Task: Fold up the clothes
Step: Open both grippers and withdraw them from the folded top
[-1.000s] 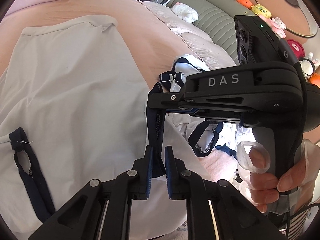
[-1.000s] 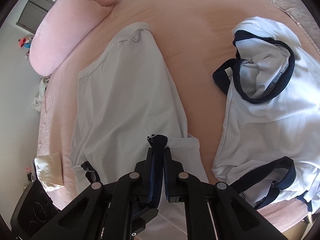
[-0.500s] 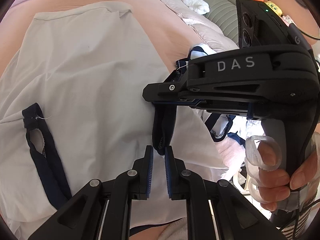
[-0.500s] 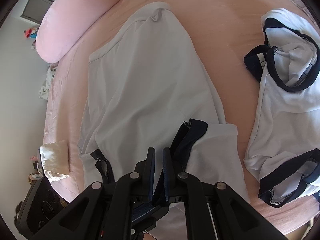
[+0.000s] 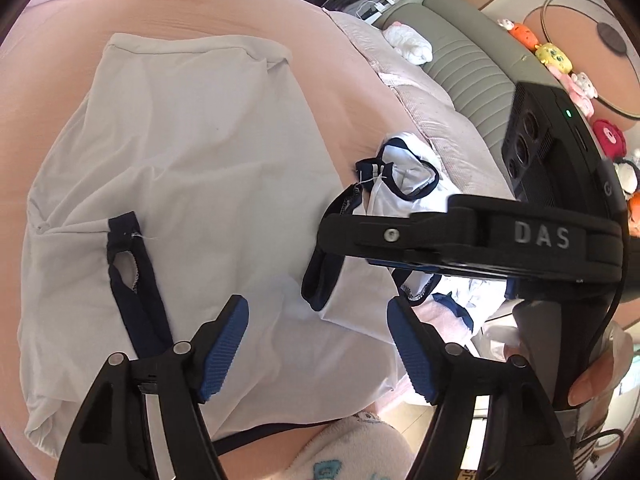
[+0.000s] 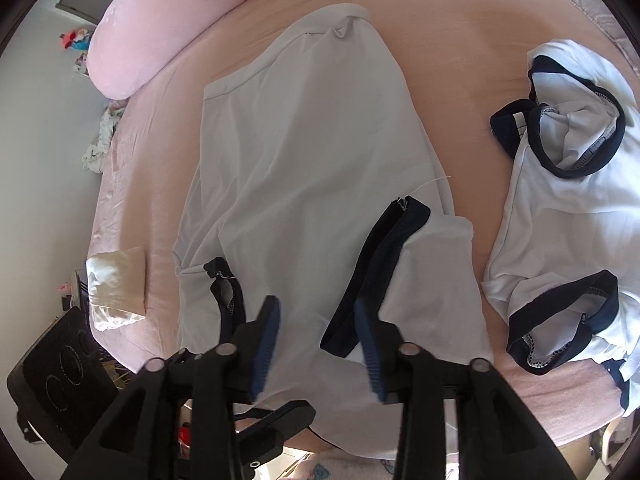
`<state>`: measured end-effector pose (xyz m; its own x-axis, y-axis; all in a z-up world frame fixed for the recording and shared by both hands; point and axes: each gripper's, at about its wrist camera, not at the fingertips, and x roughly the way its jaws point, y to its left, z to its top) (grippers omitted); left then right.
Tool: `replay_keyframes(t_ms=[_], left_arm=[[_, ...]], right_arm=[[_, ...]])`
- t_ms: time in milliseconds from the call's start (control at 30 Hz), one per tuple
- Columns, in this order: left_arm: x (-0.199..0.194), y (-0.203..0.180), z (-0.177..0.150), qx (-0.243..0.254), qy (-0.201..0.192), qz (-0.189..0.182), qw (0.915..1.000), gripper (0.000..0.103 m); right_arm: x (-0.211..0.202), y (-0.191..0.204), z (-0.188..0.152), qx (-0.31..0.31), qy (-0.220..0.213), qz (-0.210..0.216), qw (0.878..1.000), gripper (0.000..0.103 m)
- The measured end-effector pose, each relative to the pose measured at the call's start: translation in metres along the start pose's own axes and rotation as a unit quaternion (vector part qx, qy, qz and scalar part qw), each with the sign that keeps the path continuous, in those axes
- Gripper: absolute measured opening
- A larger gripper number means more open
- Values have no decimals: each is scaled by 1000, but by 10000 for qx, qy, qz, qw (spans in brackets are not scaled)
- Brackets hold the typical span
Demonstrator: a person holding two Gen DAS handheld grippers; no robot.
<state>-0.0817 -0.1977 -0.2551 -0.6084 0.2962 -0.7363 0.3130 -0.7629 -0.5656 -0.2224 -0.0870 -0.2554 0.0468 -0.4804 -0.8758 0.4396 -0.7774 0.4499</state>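
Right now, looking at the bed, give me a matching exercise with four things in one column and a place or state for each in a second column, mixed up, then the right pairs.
Column one:
1. grey shirt
2. white shirt with navy trim
3. pink pillow
4. left gripper

Column two:
A. at the far left of the bed
B. jaws opening, nothing between them
C. spread flat, both sleeves folded in over its body
D. crumpled at the right of the bed

Pairs: 1-C, 2-D, 3-A, 4-B
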Motion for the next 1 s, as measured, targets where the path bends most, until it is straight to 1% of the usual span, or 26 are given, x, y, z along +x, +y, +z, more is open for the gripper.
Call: replay_keyframes(t_ms=[100, 167, 333, 467, 533, 767, 1000], left_arm=[[-15, 12, -2, -374, -159, -103, 9991, 70], [-30, 18, -4, -490, -309, -30, 9983, 70], [-65, 22, -13, -446, -643, 288, 9965, 71], [-86, 19, -22, -426, -830, 322, 9951, 71], [-92, 16, -27, -432, -869, 302, 9948, 71], [-111, 12, -46, -479, -949, 321, 9938, 71], [-127, 13, -62, -386, -1025, 581, 9923, 71]], right_arm=[[-18, 3, -11, 57, -199, 263, 9994, 70], [-31, 3, -18, 118, -286, 353, 9989, 70], [-60, 6, -35, 61, -506, 229, 9984, 70], [-76, 6, -48, 162, -606, 504, 9968, 70], [-83, 7, -54, 181, -640, 567, 9962, 70], [-102, 11, -80, 20, -743, 573, 9956, 70], [-107, -1, -107, 131, -779, 488, 9957, 70]])
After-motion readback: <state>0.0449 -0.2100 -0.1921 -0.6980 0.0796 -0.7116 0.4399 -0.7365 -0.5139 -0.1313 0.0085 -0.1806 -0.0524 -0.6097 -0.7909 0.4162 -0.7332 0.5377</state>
